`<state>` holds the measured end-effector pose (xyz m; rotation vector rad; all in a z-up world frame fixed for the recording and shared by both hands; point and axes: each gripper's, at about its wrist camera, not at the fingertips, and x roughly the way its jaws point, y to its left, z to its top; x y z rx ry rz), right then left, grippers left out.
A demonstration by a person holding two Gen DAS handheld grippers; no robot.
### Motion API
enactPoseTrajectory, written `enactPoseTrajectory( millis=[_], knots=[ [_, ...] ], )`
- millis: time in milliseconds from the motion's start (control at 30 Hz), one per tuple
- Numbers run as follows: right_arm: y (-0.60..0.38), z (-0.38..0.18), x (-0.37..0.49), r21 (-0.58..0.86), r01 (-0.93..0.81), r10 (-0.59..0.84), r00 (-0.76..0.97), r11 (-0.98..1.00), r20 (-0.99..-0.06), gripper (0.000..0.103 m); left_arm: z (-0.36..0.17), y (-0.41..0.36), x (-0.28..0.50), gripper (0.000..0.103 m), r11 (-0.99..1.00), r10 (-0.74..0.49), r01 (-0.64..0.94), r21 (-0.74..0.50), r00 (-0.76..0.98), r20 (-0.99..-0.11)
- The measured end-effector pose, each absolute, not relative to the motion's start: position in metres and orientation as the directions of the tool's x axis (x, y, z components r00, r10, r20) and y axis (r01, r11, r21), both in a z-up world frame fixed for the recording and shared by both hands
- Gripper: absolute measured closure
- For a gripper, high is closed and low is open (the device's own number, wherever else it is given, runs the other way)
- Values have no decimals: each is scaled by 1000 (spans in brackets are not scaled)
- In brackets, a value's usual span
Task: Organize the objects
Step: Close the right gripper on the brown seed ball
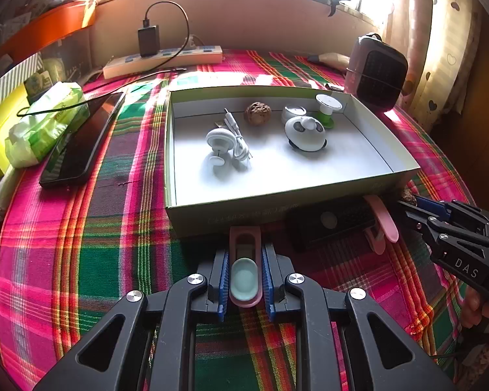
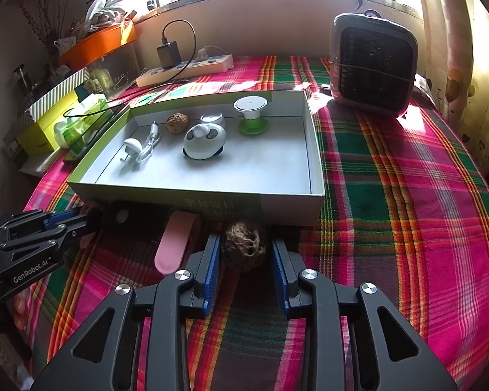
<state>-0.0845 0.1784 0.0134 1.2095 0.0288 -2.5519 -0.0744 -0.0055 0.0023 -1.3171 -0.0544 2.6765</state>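
Observation:
In the left wrist view my left gripper (image 1: 244,254) is shut on a pink oblong piece (image 1: 245,280) with a pale teal oval in it, low over the plaid cloth just before the box's front wall. The open green-and-white box (image 1: 404,163) holds a white hook with a cable (image 1: 226,140), a walnut (image 1: 257,113), a panda-shaped gadget (image 1: 304,133), a small white tin (image 1: 293,112) and a green-and-white spool (image 1: 327,107). In the right wrist view my right gripper (image 2: 244,241) is shut on a second brown walnut (image 2: 244,249), which rests on the cloth against the box (image 2: 316,150).
A black flat device (image 1: 332,221) with a pink clip (image 1: 386,221) lies before the box between the grippers. A phone (image 1: 81,140), a tissue pack (image 1: 45,123) and a power strip (image 1: 163,60) lie left and behind. A small heater (image 2: 375,65) stands at the back right.

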Motion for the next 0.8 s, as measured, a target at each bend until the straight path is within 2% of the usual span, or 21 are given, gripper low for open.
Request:
enactPoseTrajectory(
  millis=[800],
  knots=[
    [178, 22, -76, 120, 289, -279, -609, -950, -743, 72, 17, -3, -66, 87, -986, 162, -140, -95, -624, -764]
  ],
)
